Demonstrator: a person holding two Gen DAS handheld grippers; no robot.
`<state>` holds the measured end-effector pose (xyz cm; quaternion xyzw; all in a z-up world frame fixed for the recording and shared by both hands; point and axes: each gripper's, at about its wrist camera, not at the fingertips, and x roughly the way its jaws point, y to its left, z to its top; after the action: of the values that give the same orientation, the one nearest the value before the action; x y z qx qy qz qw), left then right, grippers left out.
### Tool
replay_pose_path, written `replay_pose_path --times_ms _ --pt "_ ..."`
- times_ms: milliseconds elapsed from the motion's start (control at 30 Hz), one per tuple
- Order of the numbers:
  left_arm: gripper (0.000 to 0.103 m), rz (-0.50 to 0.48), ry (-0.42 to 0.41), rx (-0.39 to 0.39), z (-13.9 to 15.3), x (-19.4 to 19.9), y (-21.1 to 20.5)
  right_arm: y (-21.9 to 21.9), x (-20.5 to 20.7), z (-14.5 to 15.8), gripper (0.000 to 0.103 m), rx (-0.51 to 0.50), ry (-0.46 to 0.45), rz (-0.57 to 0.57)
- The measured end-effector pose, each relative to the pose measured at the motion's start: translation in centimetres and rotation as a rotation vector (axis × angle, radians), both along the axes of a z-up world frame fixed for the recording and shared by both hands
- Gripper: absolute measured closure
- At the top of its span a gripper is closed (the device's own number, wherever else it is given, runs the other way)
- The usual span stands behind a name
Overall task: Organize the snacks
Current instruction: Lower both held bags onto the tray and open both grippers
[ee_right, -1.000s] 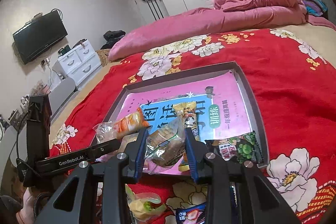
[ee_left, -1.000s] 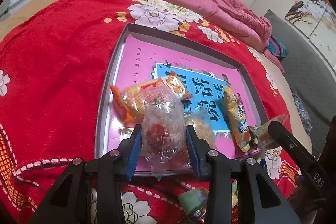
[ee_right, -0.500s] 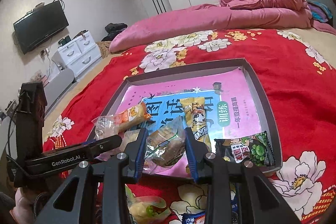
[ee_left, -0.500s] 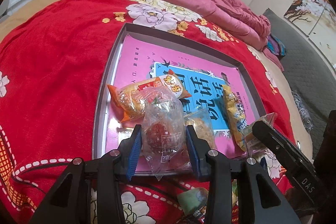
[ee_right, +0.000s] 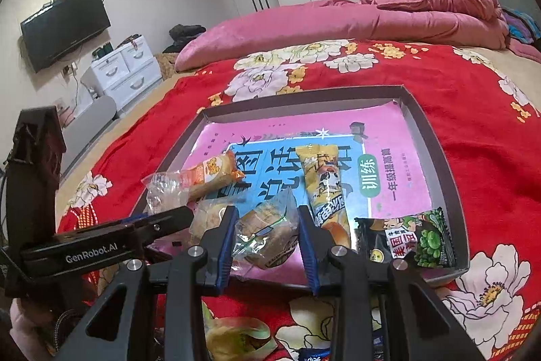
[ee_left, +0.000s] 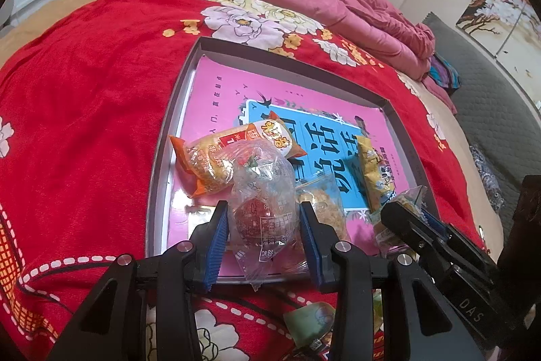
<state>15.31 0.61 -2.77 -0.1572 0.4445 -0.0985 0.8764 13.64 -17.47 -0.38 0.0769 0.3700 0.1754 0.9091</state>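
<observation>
Left gripper (ee_left: 262, 237) jaws clench a clear red-snack packet (ee_left: 260, 212); right gripper (ee_right: 265, 241) jaws clench a bread packet (ee_right: 267, 232), both over the near edge of the tray (ee_right: 429, 131) on the bed (ee_right: 490, 158)

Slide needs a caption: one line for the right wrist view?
Right tool grips a clear-wrapped pastry over the snack tray on a red floral bedspread.

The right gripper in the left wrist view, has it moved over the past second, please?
Yes. The right gripper has slid leftward, further over the tray's near right corner, towards the yellow packet.
</observation>
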Motion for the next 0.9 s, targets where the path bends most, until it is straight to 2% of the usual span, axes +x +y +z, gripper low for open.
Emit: replay_pose_path --times_ms 900 --pt "0.061 0.010 -0.001 0.011 -0.05 -0.04 0.56 -0.89 0.17 -0.93 0.066 -0.032 0.042 -0.030"
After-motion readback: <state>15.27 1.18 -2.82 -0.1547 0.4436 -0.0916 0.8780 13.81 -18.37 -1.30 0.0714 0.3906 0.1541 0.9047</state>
